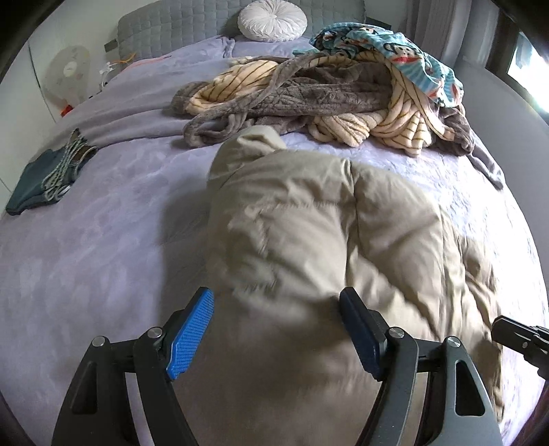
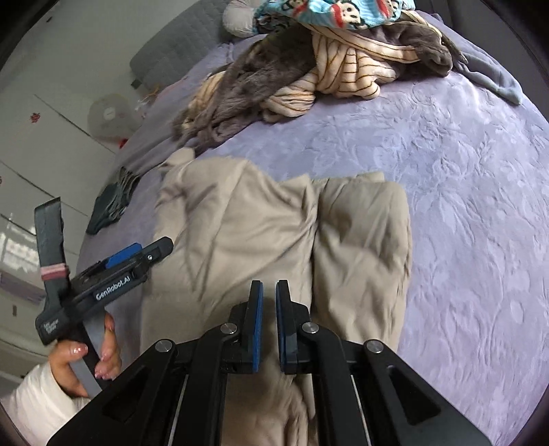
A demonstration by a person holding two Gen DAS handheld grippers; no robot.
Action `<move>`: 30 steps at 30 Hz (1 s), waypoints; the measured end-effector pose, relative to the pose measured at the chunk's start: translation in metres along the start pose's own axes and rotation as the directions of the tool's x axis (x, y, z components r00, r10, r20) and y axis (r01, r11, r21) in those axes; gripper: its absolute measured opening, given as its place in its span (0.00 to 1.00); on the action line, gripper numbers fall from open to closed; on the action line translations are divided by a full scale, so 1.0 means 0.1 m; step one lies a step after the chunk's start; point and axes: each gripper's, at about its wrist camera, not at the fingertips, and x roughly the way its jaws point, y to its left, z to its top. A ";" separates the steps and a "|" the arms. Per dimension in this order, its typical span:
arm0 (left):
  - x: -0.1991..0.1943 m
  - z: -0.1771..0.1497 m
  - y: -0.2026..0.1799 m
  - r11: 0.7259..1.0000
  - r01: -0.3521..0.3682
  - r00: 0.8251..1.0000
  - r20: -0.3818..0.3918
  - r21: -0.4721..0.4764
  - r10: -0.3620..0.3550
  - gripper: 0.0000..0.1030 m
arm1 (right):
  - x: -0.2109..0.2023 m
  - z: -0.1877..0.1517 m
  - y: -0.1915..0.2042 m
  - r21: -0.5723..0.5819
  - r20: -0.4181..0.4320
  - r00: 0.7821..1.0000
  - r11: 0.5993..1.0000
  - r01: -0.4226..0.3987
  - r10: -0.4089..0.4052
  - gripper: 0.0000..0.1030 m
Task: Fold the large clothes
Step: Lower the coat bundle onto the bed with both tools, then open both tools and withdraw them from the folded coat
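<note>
A beige puffy jacket lies on the purple bedspread, partly folded lengthwise; it also shows in the right wrist view. My left gripper is open, its blue pads spread over the jacket's near end, holding nothing. It appears in the right wrist view at the jacket's left edge, held by a hand. My right gripper has its jaws nearly together with a narrow gap, over the jacket's near end; whether fabric is pinched is unclear. Its tip shows at the right edge of the left wrist view.
A pile of clothes, grey fleece, cream striped and blue patterned pieces, lies at the far side of the bed. A folded dark teal garment sits at the left edge. A round white cushion rests at the grey headboard. A fan stands left.
</note>
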 end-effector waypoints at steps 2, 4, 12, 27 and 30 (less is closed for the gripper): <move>-0.12 -0.10 0.05 1.000 -0.008 1.000 -0.012 -0.007 0.008 0.74 | -0.09 -0.12 0.04 -0.010 0.000 1.000 1.000 0.003 -0.003 0.06; -0.21 -0.20 0.09 1.000 -0.012 1.000 -0.023 -0.011 0.011 0.74 | -0.14 -0.24 0.05 -0.008 -0.008 1.000 1.000 0.005 -0.005 0.06; -0.45 -0.69 0.15 0.999 -0.023 0.994 -0.109 -0.027 0.020 0.74 | -0.13 -0.66 -0.02 0.058 -0.088 0.996 0.998 0.016 -0.011 0.06; -0.48 -1.02 0.12 0.999 -0.031 0.985 -0.170 -0.027 0.026 0.78 | 0.02 -0.81 -0.10 0.092 -0.177 0.981 0.991 0.094 -0.077 0.10; -0.53 -1.04 0.13 0.999 -0.030 0.984 -0.176 -0.029 0.025 0.78 | -0.07 -0.80 -0.06 0.095 -0.176 0.981 0.991 0.094 -0.076 0.10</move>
